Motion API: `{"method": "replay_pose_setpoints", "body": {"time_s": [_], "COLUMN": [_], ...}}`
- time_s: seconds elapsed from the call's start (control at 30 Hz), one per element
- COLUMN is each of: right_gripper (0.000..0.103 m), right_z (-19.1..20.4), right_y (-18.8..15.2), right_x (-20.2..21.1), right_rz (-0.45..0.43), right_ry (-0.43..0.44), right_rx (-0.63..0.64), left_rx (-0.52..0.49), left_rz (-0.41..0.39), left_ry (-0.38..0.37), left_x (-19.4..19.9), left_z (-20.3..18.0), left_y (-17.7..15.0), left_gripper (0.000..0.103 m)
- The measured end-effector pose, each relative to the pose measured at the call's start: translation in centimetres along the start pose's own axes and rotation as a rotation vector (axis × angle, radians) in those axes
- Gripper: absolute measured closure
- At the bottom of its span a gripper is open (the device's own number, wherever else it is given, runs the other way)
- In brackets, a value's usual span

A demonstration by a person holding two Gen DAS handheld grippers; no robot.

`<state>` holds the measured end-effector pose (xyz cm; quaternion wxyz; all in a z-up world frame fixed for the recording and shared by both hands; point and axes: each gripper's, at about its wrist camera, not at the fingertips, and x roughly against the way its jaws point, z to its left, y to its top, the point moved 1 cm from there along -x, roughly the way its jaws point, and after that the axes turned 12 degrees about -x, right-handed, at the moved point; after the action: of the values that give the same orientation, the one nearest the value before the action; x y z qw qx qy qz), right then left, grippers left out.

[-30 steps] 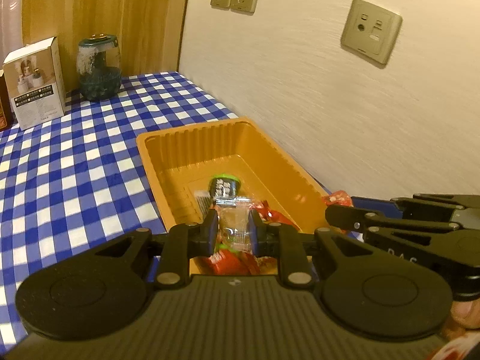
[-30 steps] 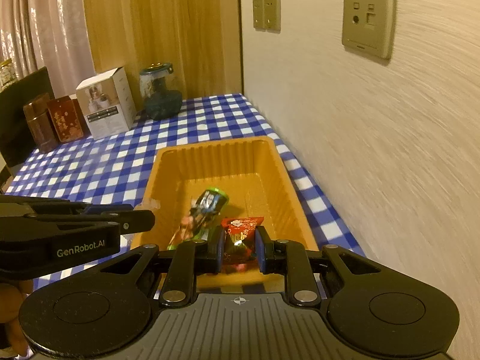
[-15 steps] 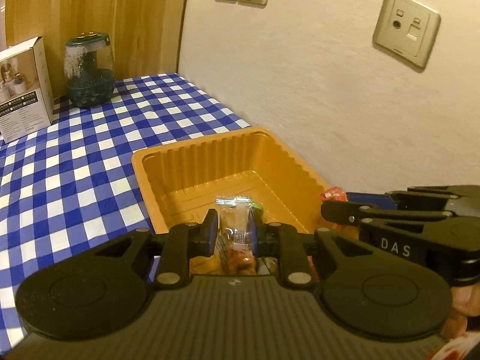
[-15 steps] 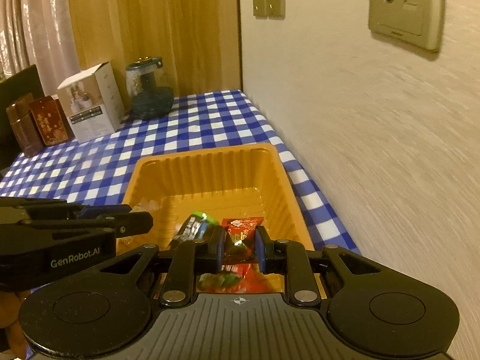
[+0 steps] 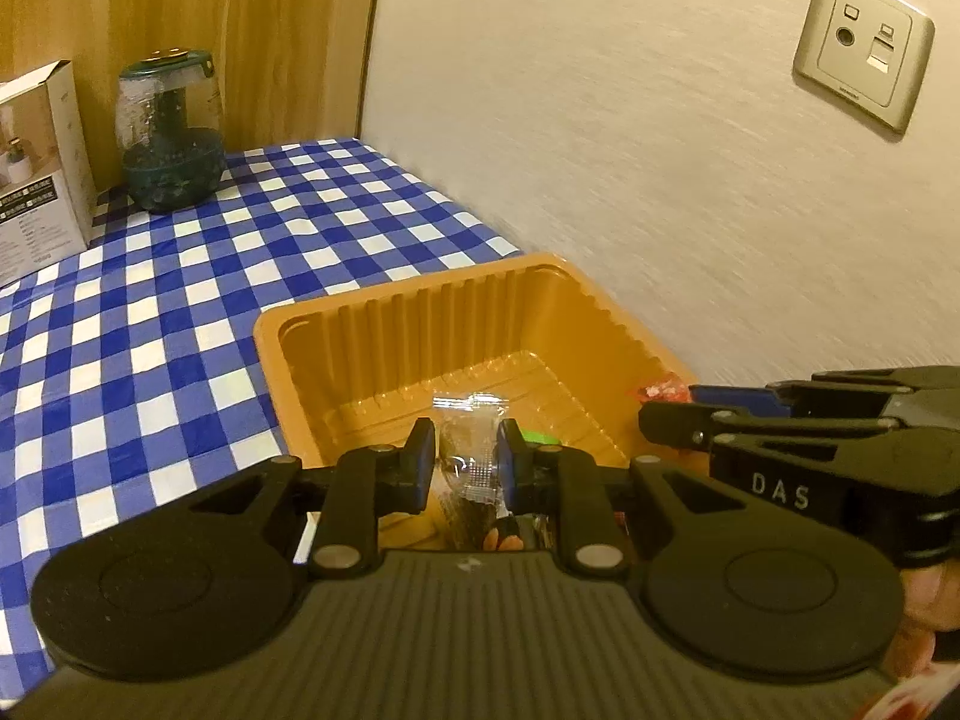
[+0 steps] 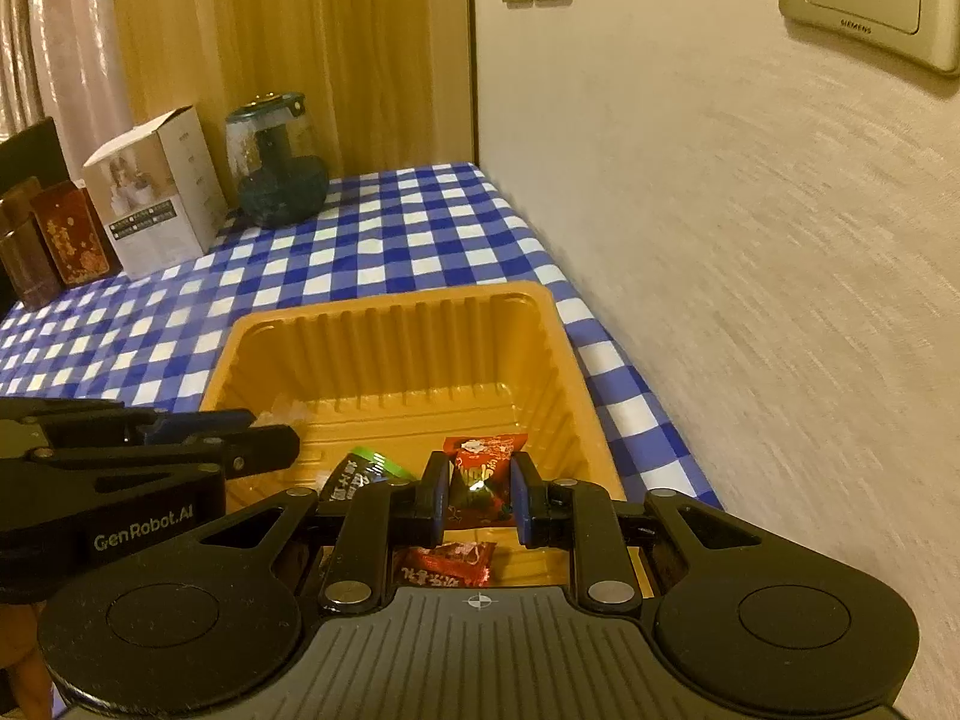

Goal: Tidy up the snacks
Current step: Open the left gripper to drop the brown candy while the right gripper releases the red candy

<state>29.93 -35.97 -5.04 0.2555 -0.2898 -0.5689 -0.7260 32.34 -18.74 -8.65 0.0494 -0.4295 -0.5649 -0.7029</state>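
Note:
An orange plastic tray (image 5: 384,324) sits on the checked tablecloth beside the wall; it also shows in the right wrist view (image 6: 558,360). My left gripper (image 5: 465,456) is shut on a clear-wrapped snack (image 5: 471,438), held over the tray's near end. My right gripper (image 6: 479,483) is shut on a red snack packet (image 6: 483,462), also over the tray's near end. A green-topped dark packet (image 6: 360,474) and another red packet (image 6: 447,564) lie in the tray below. The right gripper (image 5: 672,405) appears at right in the left view, the left gripper (image 6: 264,435) at left in the right view.
A blue-and-white checked cloth (image 6: 384,240) covers the table. A glass jar (image 6: 276,162), a white box (image 6: 156,192) and dark red boxes (image 6: 66,234) stand at the far back. The white wall (image 6: 750,270) with sockets runs close along the tray's right side.
Both grippers have moved forward along the tray with their snacks held, and the far tray wall is nearer. The packets in the tray have slid under the grippers in view.

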Motion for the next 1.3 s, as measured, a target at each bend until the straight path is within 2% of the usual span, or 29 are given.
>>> {"method": "replay_pose_setpoints", "body": {"time_s": [0.07, 0.1, 0.6, 0.73, 0.93, 1.3], "right_gripper": [0.081, 0.081, 0.081, 0.081, 0.081, 0.081], "right_z": [0.1, 0.0, -0.2, -0.3, -0.1, 0.4], "right_y": [0.0, 0.0, 0.3, 0.5, 0.6, 1.0], "right_x": [-0.1, -0.1, 0.3, 0.3, 0.1, -0.9], "right_rz": [0.000, 0.000, 0.004, 0.006, 0.009, -0.002], "right_ry": [-0.002, -0.002, 0.003, 0.007, 0.008, 0.017], "right_rx": [-0.001, -0.002, -0.019, -0.028, -0.032, -0.063], "left_rx": [-0.009, -0.007, -0.010, -0.025, 0.012, 0.020], "left_rz": [-0.006, -0.009, -0.024, -0.028, -0.024, -0.019], "left_ry": [0.006, 0.009, 0.028, 0.057, 0.072, 0.064], "left_x": [-0.2, -0.2, 0.6, 0.9, 0.9, 0.7], "left_z": [0.0, 0.1, 0.3, 0.7, 2.2, 2.2], "left_y": [0.1, 0.1, 0.0, -0.2, -0.5, -0.6], "left_gripper": [0.061, 0.056, 0.056, 0.055, 0.055, 0.054]}}
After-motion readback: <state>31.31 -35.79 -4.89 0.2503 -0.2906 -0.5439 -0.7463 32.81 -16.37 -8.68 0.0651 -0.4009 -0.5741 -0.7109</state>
